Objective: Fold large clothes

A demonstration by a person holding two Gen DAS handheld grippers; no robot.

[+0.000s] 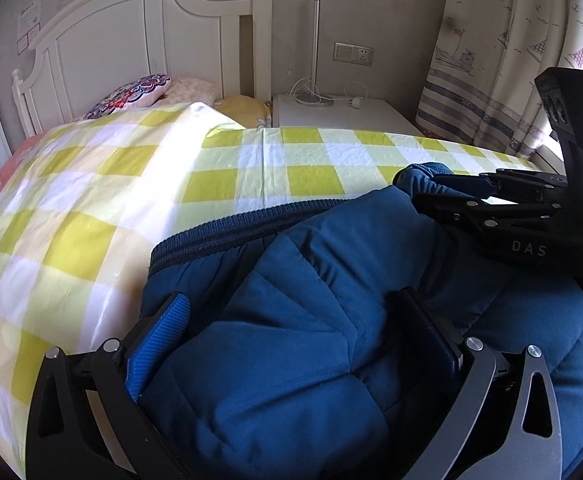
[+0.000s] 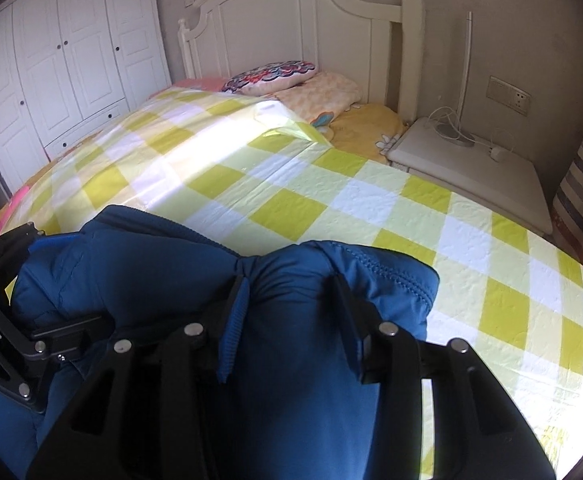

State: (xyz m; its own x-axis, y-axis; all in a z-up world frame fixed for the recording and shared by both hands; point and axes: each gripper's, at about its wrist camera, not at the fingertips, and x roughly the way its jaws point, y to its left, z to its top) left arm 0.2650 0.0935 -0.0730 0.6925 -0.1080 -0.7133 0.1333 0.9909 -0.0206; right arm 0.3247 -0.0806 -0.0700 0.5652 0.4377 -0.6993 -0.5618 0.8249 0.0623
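A blue quilted padded jacket (image 1: 315, 320) lies bunched on the yellow-and-white checked bed cover (image 1: 91, 208). My left gripper (image 1: 291, 320) is shut on a thick fold of the jacket, one blue pad (image 1: 159, 344) showing at the left. The right gripper's body (image 1: 531, 216) shows at the right, clamped on the jacket's edge. In the right wrist view my right gripper (image 2: 291, 304) is shut on a fold of the jacket (image 2: 311, 360), near its stitched edge (image 2: 403, 280). The left gripper (image 2: 7, 320) shows at the far left, on the same jacket.
A white headboard (image 2: 299, 20) and pillows (image 2: 275, 74) are at the far end of the bed. A white nightstand (image 2: 471, 172) with a lamp base and cable stands to the right, a curtain (image 1: 503, 48) beyond it. White wardrobe doors (image 2: 63, 64) stand at the left.
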